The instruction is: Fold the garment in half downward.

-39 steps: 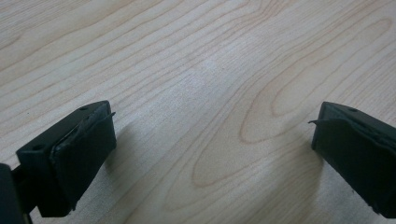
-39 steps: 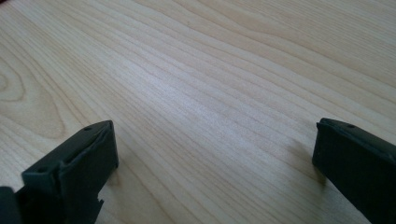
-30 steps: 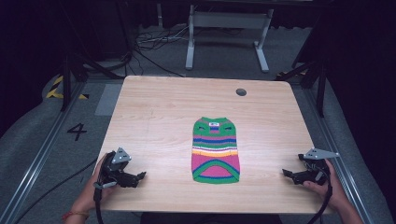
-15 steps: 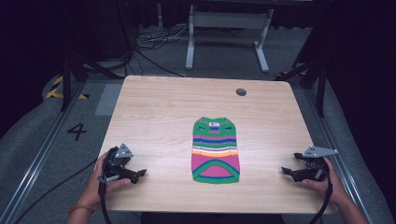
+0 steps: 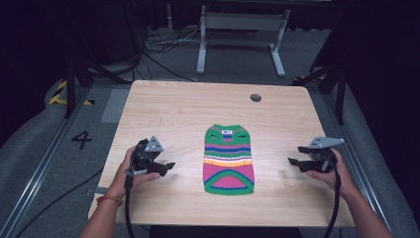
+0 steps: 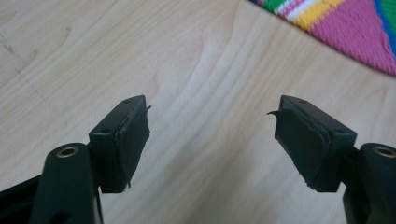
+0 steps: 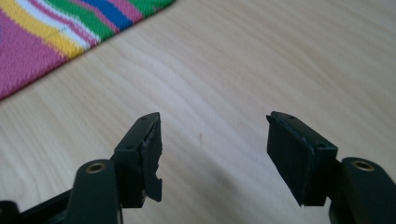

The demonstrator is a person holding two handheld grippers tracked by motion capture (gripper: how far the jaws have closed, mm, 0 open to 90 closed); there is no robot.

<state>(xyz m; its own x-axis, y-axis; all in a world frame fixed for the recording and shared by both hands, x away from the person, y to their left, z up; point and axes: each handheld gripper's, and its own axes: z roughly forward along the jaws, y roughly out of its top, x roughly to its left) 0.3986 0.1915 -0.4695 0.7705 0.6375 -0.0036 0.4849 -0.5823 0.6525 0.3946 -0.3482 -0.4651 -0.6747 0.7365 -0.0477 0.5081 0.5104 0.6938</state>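
Observation:
A small striped knitted sweater (image 5: pixel 229 158) in green, blue, pink, white and yellow lies flat near the middle front of the wooden table (image 5: pixel 178 109). My left gripper (image 5: pixel 167 167) rests low over the table to the sweater's left, open, with nothing between its jaws. In the left gripper view (image 6: pixel 210 126) the sweater's pink and yellow edge (image 6: pixel 345 32) lies ahead at the upper right. My right gripper (image 5: pixel 293 160) sits to the sweater's right, open and holding nothing. The right gripper view (image 7: pixel 212 140) has the sweater's stripes (image 7: pixel 56 32) at the upper left.
A round cable hole (image 5: pixel 255 97) is set in the table near its far edge. Beyond the table stand a white metal frame (image 5: pixel 242 29) and loose cables (image 5: pixel 158 44) on the floor. A floor marking "4" (image 5: pixel 81 139) lies left of the table.
Both grippers have moved forward and a little inward toward the sweater. Both stay open.

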